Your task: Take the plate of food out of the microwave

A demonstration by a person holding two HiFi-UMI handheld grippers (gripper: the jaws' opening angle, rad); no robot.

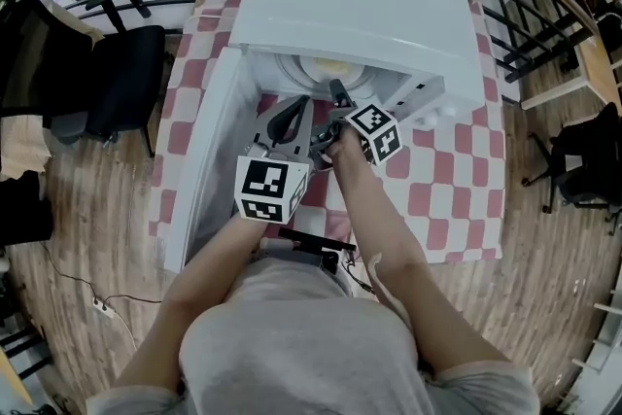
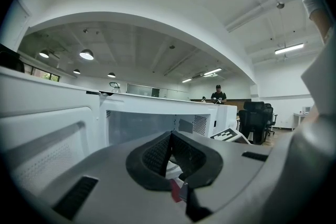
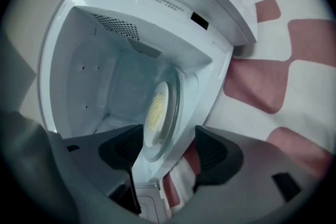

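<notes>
Inside, one plate [image 1: 326,68] with a pale yellow food [image 3: 152,110] sits on the floor of the single white microwave [image 1: 360,10], just behind the front sill. The microwave stands at the far edge of a table under a red-and-white checked cloth [image 1: 447,180], and its door [image 1: 199,160] is swung open along the cloth's left edge.

Two grippers are held at the opening. The right gripper [image 1: 337,95] reaches to the sill with its two pads spread wide. In the right gripper view the plate's near rim and the sill edge show between them, but I cannot tell whether either pad touches. The left gripper [image 1: 290,120] is beside it, nearer the door. Its pads meet at their tips with nothing between them, and only cloth shows through the slit.

One black chair [image 1: 126,78] stands off the table's left edge.
</notes>
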